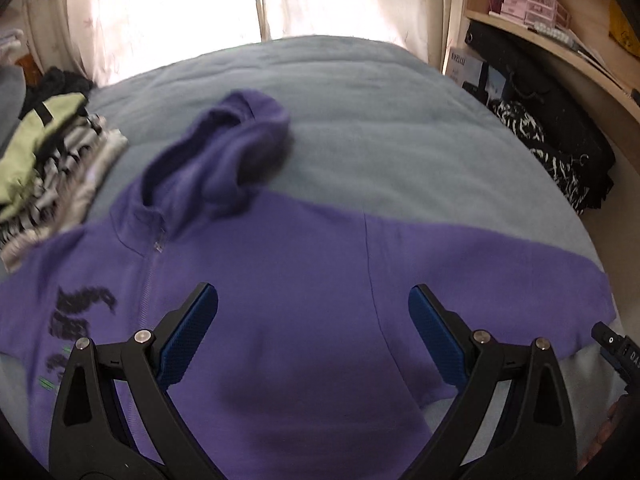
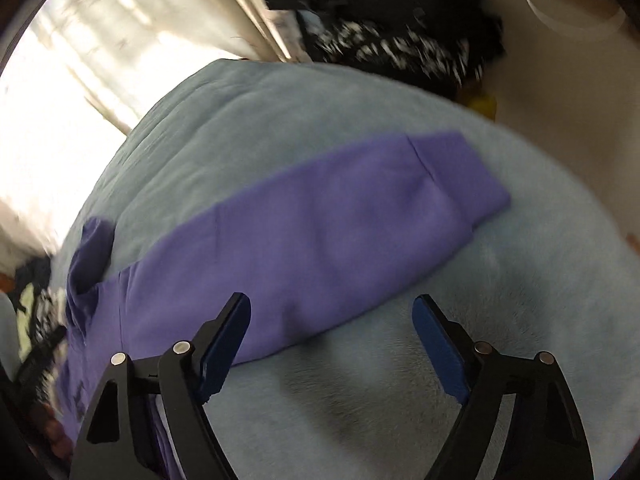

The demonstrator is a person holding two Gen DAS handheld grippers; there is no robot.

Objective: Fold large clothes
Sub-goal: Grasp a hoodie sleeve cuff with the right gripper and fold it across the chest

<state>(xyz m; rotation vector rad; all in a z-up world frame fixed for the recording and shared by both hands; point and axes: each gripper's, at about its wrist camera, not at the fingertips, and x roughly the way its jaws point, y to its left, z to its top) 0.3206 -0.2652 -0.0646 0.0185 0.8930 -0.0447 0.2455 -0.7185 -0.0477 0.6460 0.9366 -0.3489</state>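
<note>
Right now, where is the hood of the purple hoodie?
In the left wrist view the hood lies bunched on the pale blue blanket, above the hoodie's zipper and just right of the stack of folded clothes.

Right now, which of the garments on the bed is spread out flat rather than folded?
The purple zip-up hoodie, lying open across the light blue blanket. The other garments sit folded in a stack at the bed's left edge.

hoodie (image 1: 304, 264) hem cut off, folded pile (image 1: 52, 176) motion-blurred
</note>
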